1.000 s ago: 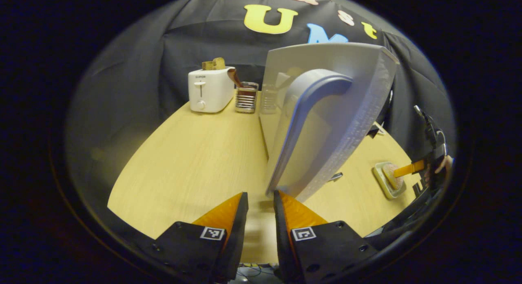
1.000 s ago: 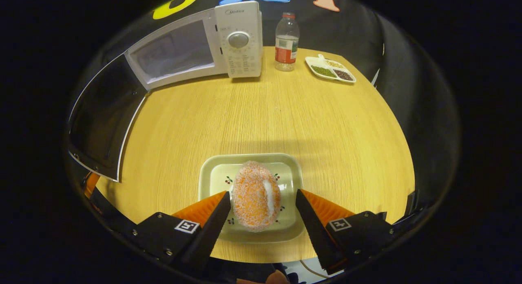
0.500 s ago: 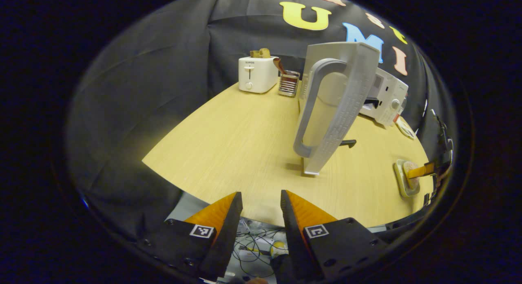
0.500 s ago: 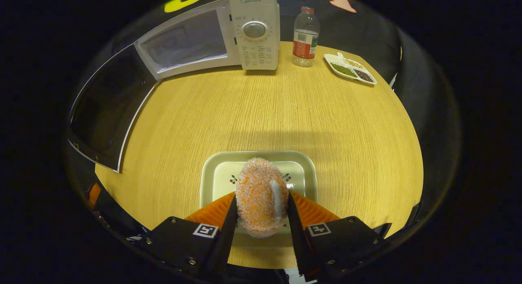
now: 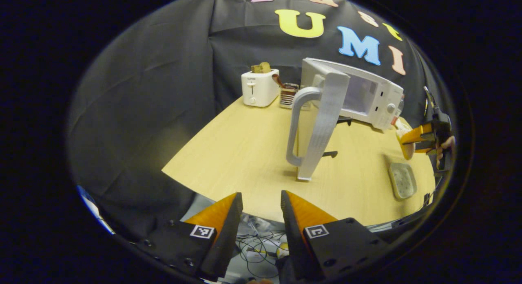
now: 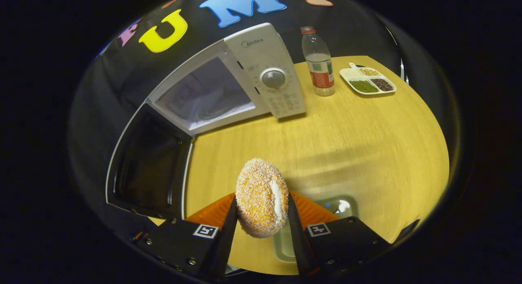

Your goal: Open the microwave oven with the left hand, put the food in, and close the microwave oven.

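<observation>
left tool (image 5: 259, 219) empty, right tool (image 6: 259, 219) clamped

microwave (image 6: 228, 86): white, stood at table's back edge | door (image 5: 322, 125): swung wide open, dark window inside | food (image 6: 262, 197): round orange crumb-coated bun with white stripe, lifted off its plate, pinched on both sides

Microwave cavity (image 6: 204, 94) unobstructed, door (image 6: 147, 170) wide open
</observation>
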Motion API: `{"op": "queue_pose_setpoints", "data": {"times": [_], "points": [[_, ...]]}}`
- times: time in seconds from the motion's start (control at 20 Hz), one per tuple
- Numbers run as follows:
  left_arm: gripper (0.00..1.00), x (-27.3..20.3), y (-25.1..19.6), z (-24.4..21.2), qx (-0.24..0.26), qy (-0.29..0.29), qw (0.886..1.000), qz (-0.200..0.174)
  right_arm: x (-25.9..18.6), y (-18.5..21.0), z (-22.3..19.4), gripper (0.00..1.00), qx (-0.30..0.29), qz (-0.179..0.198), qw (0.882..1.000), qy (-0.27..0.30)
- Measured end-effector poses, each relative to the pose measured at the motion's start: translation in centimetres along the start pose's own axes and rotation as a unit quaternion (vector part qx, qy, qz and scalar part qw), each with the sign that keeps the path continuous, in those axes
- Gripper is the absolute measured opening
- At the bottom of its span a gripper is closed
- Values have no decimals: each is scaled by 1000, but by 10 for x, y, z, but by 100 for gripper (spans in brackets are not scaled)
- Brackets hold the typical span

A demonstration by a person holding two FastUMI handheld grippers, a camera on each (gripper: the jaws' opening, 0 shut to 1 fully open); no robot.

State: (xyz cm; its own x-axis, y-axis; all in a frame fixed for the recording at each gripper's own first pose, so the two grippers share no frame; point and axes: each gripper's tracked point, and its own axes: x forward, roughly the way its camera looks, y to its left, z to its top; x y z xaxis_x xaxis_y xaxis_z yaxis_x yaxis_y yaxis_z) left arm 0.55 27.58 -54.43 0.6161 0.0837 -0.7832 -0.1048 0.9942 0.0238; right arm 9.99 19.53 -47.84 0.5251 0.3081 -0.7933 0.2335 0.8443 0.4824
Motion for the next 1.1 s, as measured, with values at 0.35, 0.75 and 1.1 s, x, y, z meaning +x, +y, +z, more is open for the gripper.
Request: {"op": "queue_pose_setpoints", "data": {"times": [0.35,0.75,1.1], "points": [[69,-24,5,18,-15,-16,1000,4,45,64,30,64,42,40,998,-24],[66,-35,21,23,-15,-19,1000,6,110,111,77,64,99,47,991,-82],[69,-29,28,36,-18,-21,1000,6,167,139,133,64,125,37,974,-183]]}}
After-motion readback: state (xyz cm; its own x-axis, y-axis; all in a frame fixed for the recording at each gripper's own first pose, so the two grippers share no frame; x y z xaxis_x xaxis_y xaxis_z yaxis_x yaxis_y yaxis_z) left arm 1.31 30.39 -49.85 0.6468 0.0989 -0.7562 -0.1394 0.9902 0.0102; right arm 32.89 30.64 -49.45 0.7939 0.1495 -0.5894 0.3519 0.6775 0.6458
